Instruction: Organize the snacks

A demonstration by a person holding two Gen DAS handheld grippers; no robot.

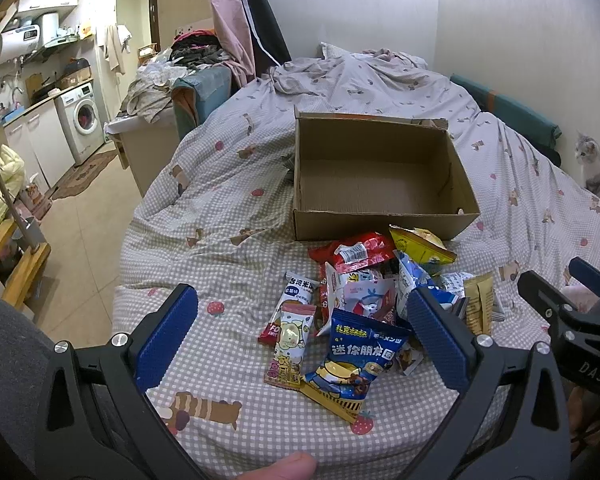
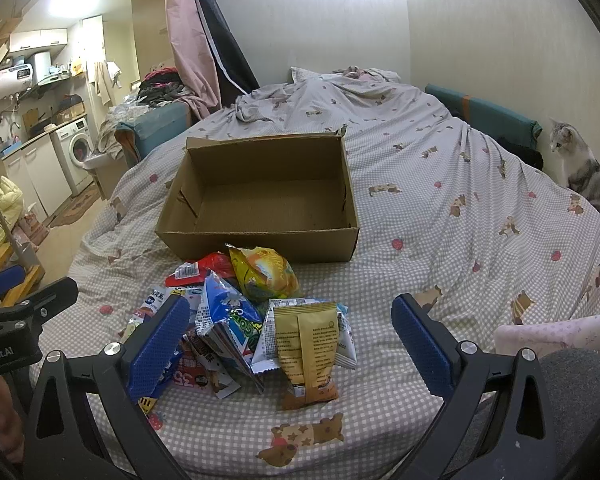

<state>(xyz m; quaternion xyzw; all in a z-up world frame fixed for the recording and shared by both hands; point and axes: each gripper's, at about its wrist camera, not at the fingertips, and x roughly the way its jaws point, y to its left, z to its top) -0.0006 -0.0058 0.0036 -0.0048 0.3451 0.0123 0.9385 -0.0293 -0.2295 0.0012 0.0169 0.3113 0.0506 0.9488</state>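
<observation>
A thumb tip [image 1: 278, 468] pokes in at the bottom edge of the left wrist view, closest of all, just under the left gripper [image 1: 300, 336]. That gripper hangs over the near end of the bed [image 1: 228, 208] with its blue-padded fingers [image 1: 166, 334] spread wide and nothing between them. The right gripper [image 2: 290, 344] is likewise wide open and empty, hovering over the same end of the bed beside the left one.

The bed fills most of both views, covered in a grey checked sheet printed with strawberries and small animals. On it sits an open cardboard box [image 1: 374, 226], its inside bare. Just in front of the box's near wall lies the pile of snack packets [image 1: 364, 304], loose and overlapping on the sheet, none of them in the box. A blue packet [image 1: 354, 364] with yellow trim lies at the near edge of the pile between the left gripper's fingers as seen from that camera. A gold packet [image 2: 308, 352] lies on the pile's right side, a yellow bag [image 2: 262, 270] sits nearest the box, with a red packet [image 1: 356, 252] beside it.

A grey and white cat [image 2: 580, 168] sits at the far right edge of the bed by the wall. A washing machine [image 1: 82, 120] stands in the kitchen area off to the left.
</observation>
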